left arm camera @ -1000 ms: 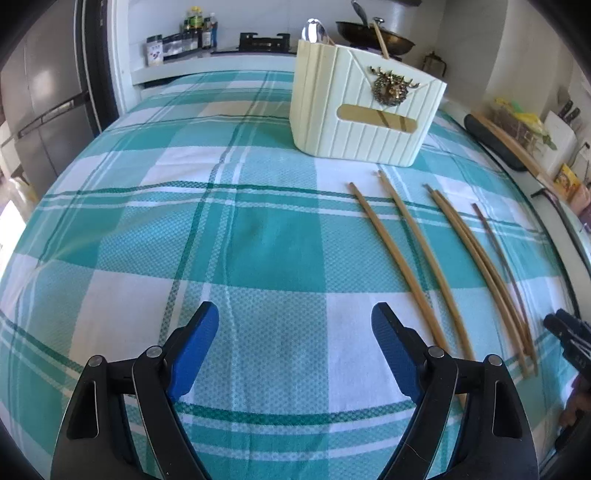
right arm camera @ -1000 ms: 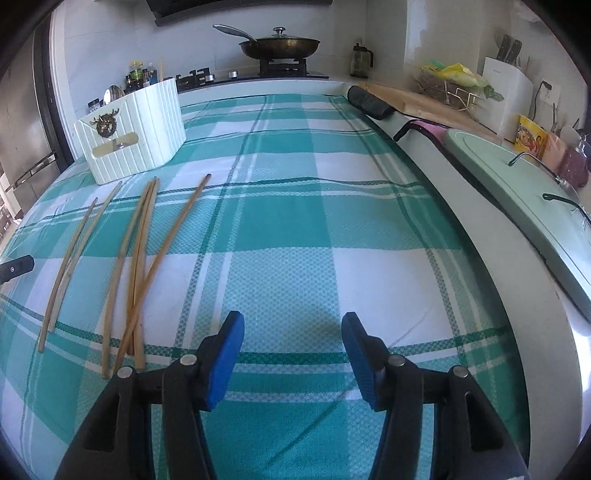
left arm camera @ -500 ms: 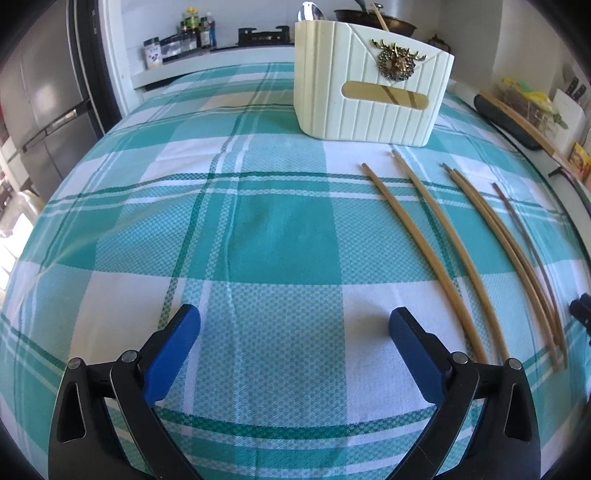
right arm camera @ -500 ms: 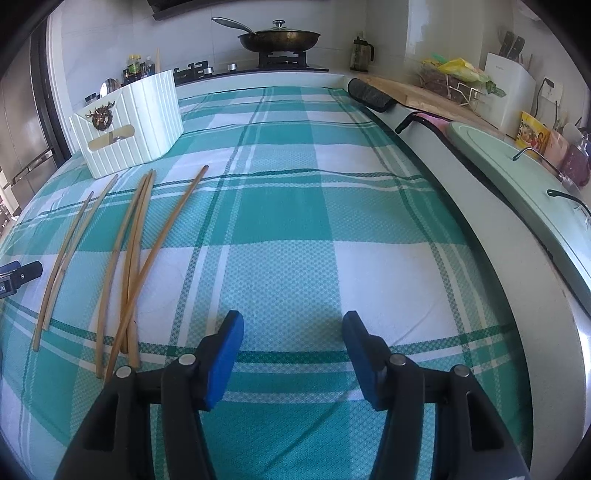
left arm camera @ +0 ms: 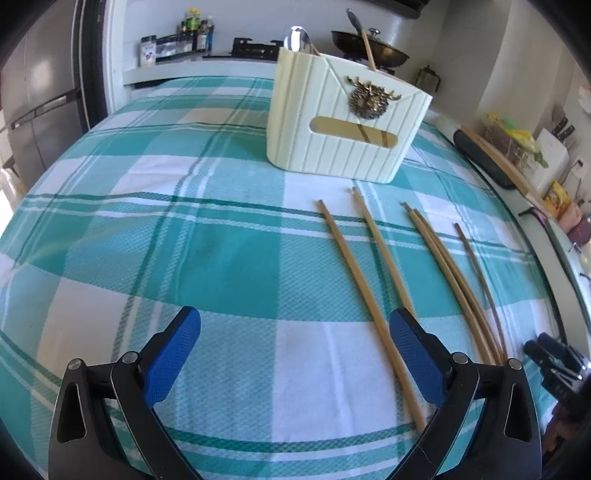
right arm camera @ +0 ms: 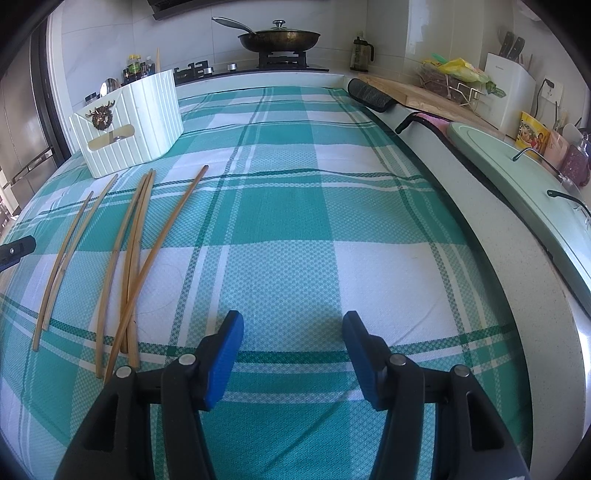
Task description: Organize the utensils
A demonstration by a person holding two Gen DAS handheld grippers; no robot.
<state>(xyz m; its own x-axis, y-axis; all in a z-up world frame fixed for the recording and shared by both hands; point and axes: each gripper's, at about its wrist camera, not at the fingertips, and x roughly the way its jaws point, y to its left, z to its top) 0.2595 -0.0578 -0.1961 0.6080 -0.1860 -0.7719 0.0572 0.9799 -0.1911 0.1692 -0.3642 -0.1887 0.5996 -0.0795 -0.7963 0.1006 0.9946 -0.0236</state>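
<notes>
Several long wooden chopsticks (left arm camera: 369, 295) lie side by side on the green checked cloth (left arm camera: 184, 240), in front of a cream ribbed utensil caddy (left arm camera: 332, 147). A spoon (left arm camera: 297, 37) and one chopstick (left arm camera: 367, 48) stand in the caddy. My left gripper (left arm camera: 295, 317) hangs open wide above the cloth, and the leftmost chopstick runs just inside its right finger. My right gripper (right arm camera: 292, 319) is open over bare cloth, to the right of the chopsticks (right arm camera: 129, 251), with nothing between its fingers. The caddy (right arm camera: 136, 125) sits at its far left.
A stove with a lidded pan (right arm camera: 279, 37) and condiment bottles (left arm camera: 192, 29) stands behind the table. A fridge (left arm camera: 37, 110) is at the left. To the right, past the cloth's edge, are a pale green lid (right arm camera: 517, 177), a wooden board (right arm camera: 417, 94) and a knife block (right arm camera: 511, 85).
My left gripper's jaws have spread wider, and it has shifted right, so the leftmost chopstick now lies inside its right finger. The right gripper has stayed put.
</notes>
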